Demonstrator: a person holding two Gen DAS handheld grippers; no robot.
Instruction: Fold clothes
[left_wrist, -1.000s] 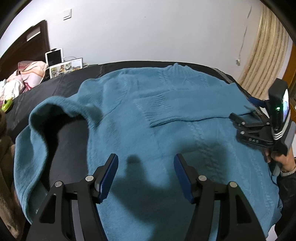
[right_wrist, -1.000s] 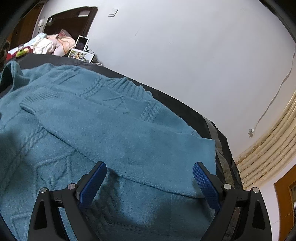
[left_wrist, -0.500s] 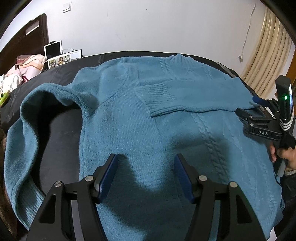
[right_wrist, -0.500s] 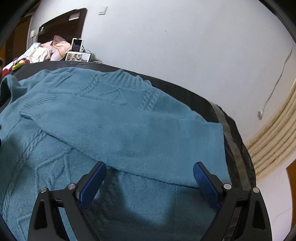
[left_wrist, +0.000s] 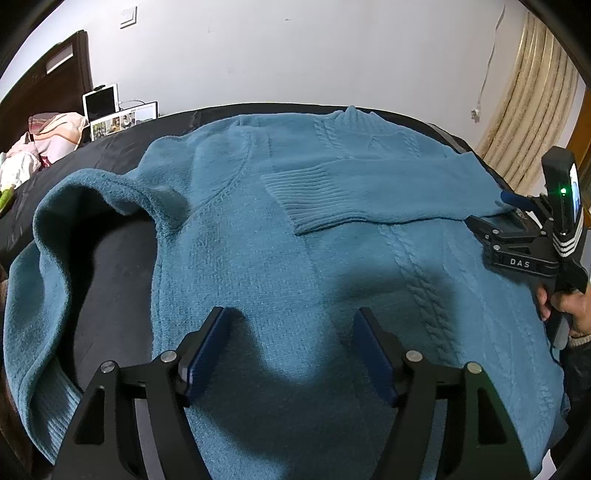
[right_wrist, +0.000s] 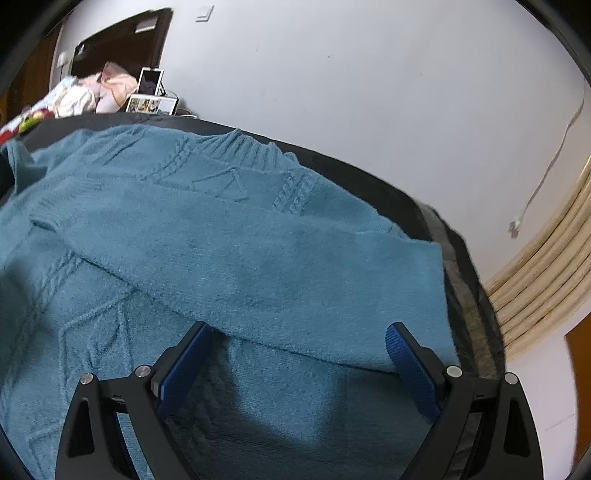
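Currently the teal cable-knit sweater lies spread front-up on a dark bed cover, collar toward 12 o'clock in the left wrist view. One sleeve is folded across the chest, ribbed cuff near centre; the other sleeve loops loose at 9 o'clock. Left gripper: jaws opening, blue pads over the lower body of the knit, nothing clamped between them. Right gripper: jaws spread wide, empty, poised at the lower edge of the folded sleeve; held by a hand at 3 o'clock. Tablet and photo frame stand at 10 o'clock by the wall
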